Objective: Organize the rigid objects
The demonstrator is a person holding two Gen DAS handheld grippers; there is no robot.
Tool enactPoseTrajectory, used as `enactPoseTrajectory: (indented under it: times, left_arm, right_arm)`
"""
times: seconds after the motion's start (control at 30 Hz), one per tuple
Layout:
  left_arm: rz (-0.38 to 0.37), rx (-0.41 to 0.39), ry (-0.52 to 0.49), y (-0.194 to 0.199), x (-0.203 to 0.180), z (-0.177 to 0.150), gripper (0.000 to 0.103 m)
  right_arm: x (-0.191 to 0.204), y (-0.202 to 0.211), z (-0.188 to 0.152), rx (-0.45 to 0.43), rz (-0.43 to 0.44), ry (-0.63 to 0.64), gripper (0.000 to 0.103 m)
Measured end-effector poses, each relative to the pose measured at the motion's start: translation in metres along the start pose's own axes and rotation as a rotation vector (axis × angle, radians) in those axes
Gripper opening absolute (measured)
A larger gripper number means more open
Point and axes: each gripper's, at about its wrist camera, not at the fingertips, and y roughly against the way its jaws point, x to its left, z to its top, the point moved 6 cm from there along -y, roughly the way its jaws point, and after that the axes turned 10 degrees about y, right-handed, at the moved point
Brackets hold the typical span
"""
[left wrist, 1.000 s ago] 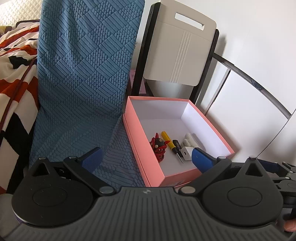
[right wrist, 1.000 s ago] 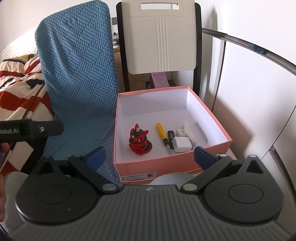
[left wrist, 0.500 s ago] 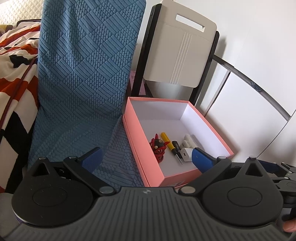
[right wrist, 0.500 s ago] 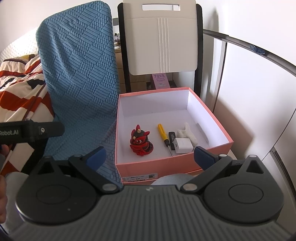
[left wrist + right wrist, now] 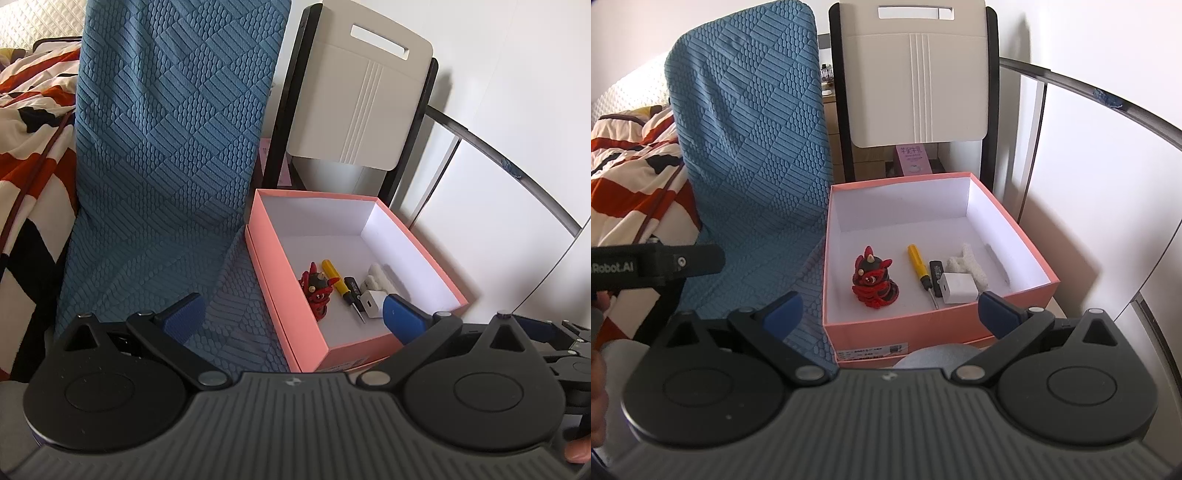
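Note:
An open pink box (image 5: 923, 326) (image 5: 273, 273) with a white inside holds a red and black figurine (image 5: 873, 278) (image 5: 317, 288), a yellow screwdriver (image 5: 919, 264) (image 5: 338, 278), a small black stick (image 5: 935, 277), a white charger cube (image 5: 958, 288) (image 5: 371, 302) and a white fuzzy piece (image 5: 967, 260). My left gripper (image 5: 293, 314) is open and empty, held in front of the box's near left corner. My right gripper (image 5: 890, 310) is open and empty, held in front of the box's near wall.
A blue textured cover (image 5: 753, 147) (image 5: 173, 140) drapes a seat left of the box. A white folding chair (image 5: 916, 74) stands behind it. Striped bedding (image 5: 624, 166) lies far left. White panels (image 5: 1089, 184) rise on the right. The left gripper's body (image 5: 653, 264) shows at left.
Both grippers have drifted slightly, so the box sits a little lower and nearer in the right wrist view. Nothing in the box has moved.

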Motion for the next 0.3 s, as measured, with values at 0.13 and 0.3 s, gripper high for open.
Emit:
enactPoseTrajectory:
  times: [0.13, 0.3]
  left_arm:
    - [0.005, 0.001, 0.001, 0.0004, 0.0013, -0.0013, 0.103]
    - [-0.003, -0.004, -0.003, 0.0008, 0.0005, -0.0025, 0.103]
  right_arm:
    - [-0.0003, -0.0001, -0.0003, 0.002, 0.003, -0.003, 0.103]
    - [-0.0007, -0.0011, -0.0003, 0.004, 0.006, -0.003, 0.103]
